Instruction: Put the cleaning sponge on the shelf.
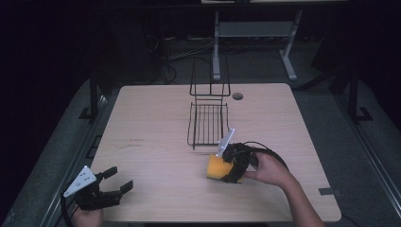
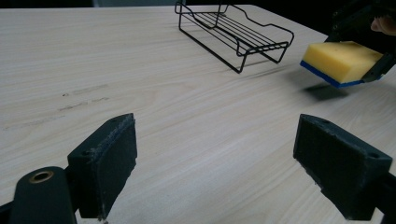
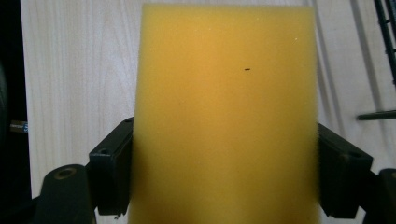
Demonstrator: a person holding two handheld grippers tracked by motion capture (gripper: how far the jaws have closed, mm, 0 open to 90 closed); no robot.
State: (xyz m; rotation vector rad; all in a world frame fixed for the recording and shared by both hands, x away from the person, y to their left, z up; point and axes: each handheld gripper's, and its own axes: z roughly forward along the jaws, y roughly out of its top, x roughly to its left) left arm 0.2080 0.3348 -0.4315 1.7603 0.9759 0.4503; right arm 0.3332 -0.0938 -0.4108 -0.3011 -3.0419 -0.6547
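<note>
A: Sponge (image 1: 215, 167): yellow on the broad face, with a thin blue layer along one side, seen in the left gripper view. One tiny dark speck on the yellow in the right gripper view.

B: Noted. Rack (image 1: 208, 124): black wire all over, thin parallel bars across the base.

A: Worktop (image 1: 151, 142): pale wood, fine straight grain, a few faint grey scuff marks left of middle.

B: Right gripper (image 1: 235, 166): black, matte pads, with a light grey plate on top.

A: Left gripper (image 1: 116, 180): the same black and the same grey plate; a brass-coloured ring shows in its own view.

B: Floor beyond the worktop: grey, dim.
</note>
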